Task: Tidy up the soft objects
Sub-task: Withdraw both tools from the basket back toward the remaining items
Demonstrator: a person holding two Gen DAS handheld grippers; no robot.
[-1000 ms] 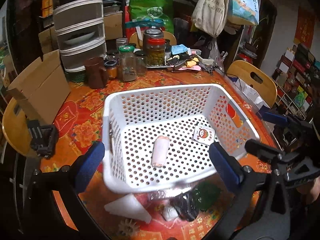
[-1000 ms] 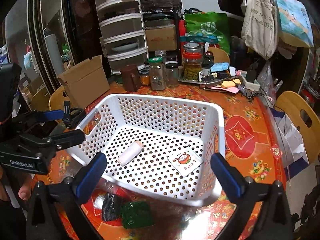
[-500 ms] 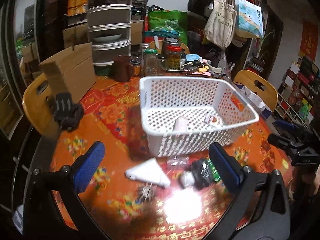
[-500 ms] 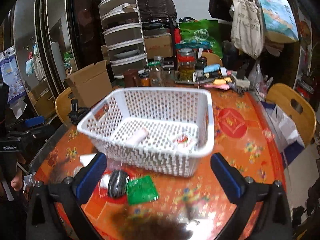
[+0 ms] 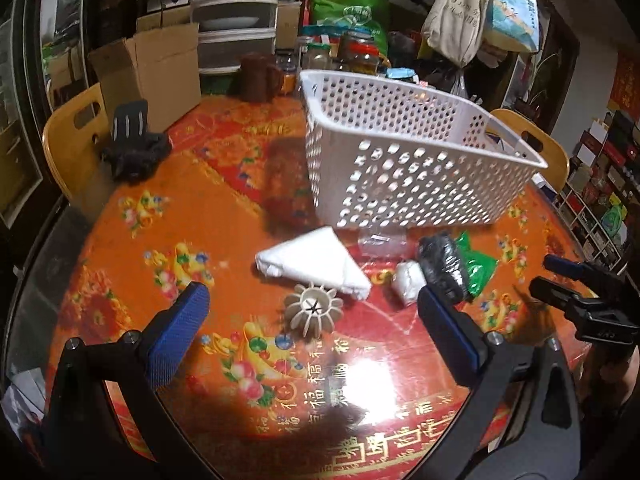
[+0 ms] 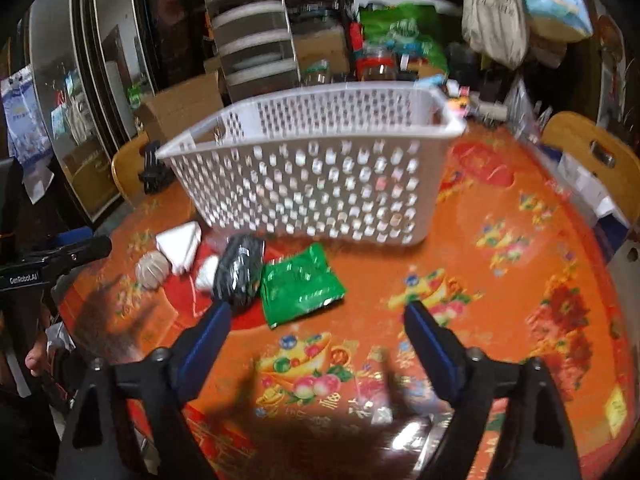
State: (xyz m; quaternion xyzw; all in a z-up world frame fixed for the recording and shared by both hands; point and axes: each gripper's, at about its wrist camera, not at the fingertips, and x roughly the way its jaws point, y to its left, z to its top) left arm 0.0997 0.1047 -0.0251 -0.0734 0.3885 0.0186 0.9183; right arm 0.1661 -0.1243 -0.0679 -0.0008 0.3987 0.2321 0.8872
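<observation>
Both hand-held grippers, left [image 5: 310, 322] and right [image 6: 316, 330], hang with fingers apart and empty above the worktop [image 5: 132, 240]. The soft things, a white cloth [image 5: 312, 262], black bundle [image 6: 239, 270] and green packet [image 6: 300, 284], lie beside the basket [image 6: 320, 168]. We should pinch one mid-body, then lift over the rim.

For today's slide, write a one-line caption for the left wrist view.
Open left gripper above a ribbed beige ball, a folded white bag and dark and green packets before a white basket.
</observation>
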